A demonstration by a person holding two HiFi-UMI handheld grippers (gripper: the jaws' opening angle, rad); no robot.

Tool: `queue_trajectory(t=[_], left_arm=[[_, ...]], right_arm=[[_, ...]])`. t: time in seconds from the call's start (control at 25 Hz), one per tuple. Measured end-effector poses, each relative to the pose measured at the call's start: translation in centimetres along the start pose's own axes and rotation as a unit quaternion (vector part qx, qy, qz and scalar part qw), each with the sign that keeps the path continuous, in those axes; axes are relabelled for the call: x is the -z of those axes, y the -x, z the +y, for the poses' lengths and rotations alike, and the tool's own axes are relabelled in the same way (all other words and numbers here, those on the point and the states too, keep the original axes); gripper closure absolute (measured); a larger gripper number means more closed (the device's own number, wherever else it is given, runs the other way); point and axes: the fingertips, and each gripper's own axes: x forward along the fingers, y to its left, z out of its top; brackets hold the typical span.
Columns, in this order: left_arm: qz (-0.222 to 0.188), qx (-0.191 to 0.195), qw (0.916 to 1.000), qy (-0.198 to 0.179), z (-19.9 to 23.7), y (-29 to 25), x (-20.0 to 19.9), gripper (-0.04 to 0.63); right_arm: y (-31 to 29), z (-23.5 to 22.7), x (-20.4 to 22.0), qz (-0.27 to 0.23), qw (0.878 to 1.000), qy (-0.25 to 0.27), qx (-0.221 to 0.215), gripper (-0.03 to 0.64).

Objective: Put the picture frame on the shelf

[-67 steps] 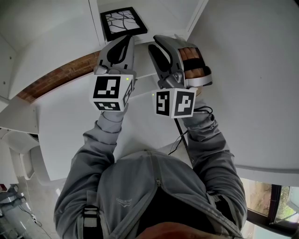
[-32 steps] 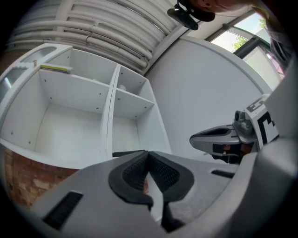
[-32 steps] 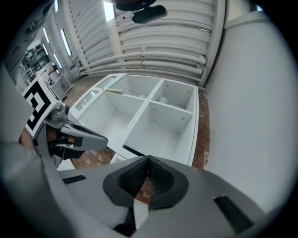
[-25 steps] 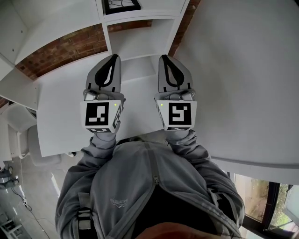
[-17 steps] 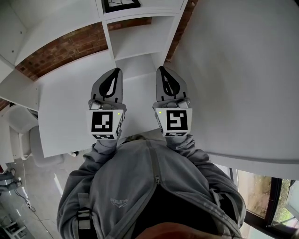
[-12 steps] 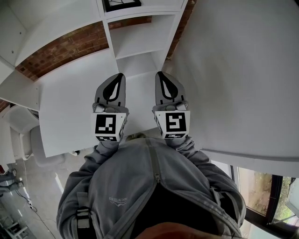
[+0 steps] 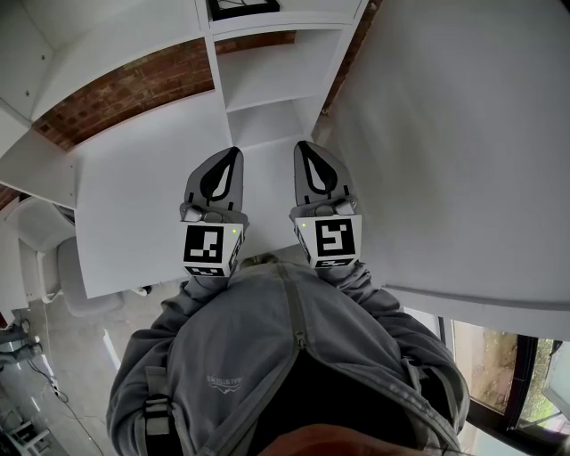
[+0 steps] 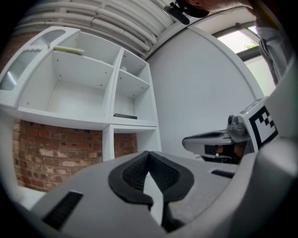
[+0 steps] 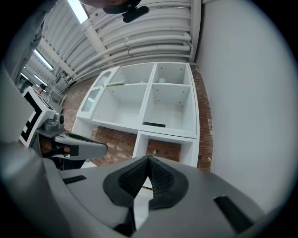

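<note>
White shelving [image 7: 218, 80] on a brick wall [image 7: 125, 85] rises beyond a white surface [image 7: 134, 200]. Left tongs [image 7: 233, 153] are pressed together and empty, and so are the right tongs [image 7: 303, 145]. Their marker cubes [image 7: 211, 247] bear only black squares, and the hoodie [image 7: 267, 356] chest print is unreadable. The picture frame [image 7: 242, 7] lies flat in a compartment well ahead of both tongs. Only the gripper views show it edge-on, beneath ceiling pipes [image 9: 153, 42].

The black-edged flat picture frame [image 7: 242, 7] lies in a compartment of the white wooden shelf unit [image 7: 276, 71], well ahead of the left gripper [image 7: 233, 153] and right gripper [image 7: 303, 147], side by side.
</note>
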Motion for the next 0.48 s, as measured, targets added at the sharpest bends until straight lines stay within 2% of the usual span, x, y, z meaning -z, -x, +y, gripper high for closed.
queue_trajectory(t=[0.48], left_arm=[[-0.004, 0.009, 0.9999, 0.006, 0.0, 0.5, -0.1, 0.588]], right_arm=[[-0.1, 1.6, -0.5, -0.006, 1.0, 0.004, -0.018, 0.591]])
